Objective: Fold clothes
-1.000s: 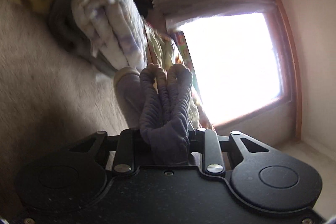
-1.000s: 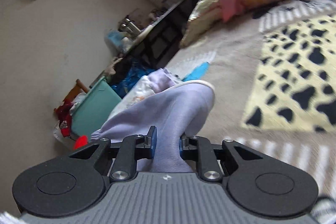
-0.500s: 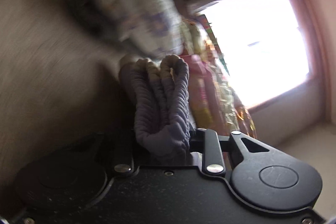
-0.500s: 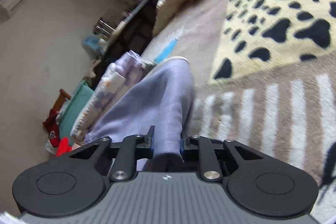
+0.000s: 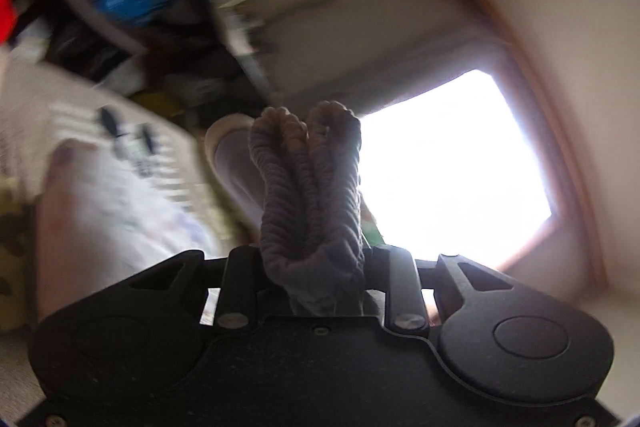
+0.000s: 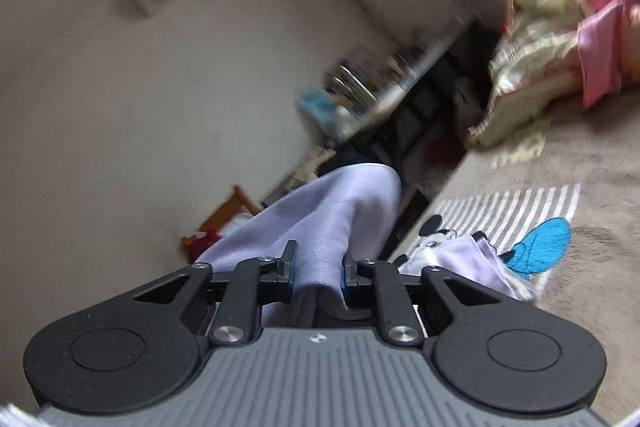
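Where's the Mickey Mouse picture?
In the right wrist view, Mickey is on the striped blanket patch, lower right, just past the right gripper, beside a blue shape.

We see a bed (image 6: pixel 600 155) covered by a beige blanket (image 6: pixel 592 267) with a cartoon print; a crumpled pink and cream quilt (image 6: pixel 560 39) lies on it.

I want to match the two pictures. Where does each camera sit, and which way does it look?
Left wrist: sits on the left gripper, looks along it toward a window; its jaws pinch a ribbed waistband.
Right wrist: sits on the right gripper, looks toward a wall and shelf; lilac cloth lies between its jaws.
Shared: lilac garment, bed blanket.
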{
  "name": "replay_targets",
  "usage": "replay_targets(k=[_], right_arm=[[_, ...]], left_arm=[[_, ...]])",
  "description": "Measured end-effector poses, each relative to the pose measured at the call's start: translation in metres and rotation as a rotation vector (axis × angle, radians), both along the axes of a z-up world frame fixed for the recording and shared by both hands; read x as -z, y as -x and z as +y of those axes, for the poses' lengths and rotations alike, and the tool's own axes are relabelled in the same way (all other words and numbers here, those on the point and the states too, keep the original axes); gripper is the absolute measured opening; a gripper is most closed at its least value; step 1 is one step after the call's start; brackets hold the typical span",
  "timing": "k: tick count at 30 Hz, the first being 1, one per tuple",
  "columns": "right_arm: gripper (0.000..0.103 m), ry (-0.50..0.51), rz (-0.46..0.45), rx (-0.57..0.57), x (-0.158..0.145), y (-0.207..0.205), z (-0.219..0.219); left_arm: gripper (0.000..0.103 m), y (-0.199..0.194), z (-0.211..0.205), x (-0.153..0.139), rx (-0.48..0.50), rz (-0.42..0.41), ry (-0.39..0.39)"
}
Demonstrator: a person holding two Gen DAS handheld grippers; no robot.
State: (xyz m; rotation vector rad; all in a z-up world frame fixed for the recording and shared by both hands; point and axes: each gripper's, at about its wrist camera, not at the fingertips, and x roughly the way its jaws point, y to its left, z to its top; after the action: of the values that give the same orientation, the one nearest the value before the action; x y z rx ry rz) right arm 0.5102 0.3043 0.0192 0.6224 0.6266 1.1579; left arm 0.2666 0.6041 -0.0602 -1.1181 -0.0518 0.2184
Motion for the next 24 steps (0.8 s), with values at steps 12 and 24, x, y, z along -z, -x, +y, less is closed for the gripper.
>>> replay_targets(k=[12, 24], right_arm=[[0.074, 0.238, -0.007, 0.014, 0.071, 0.051, -0.117], [0.091, 0.45, 0.079, 0.246, 0.126, 0.266, -0.39]], left_arm=[[0.06, 0.054, -0.071, 0.057, -0.171, 0.3, -0.246], [0.076, 0.077, -0.201, 0.037, 0.091, 0.389, -0.218]])
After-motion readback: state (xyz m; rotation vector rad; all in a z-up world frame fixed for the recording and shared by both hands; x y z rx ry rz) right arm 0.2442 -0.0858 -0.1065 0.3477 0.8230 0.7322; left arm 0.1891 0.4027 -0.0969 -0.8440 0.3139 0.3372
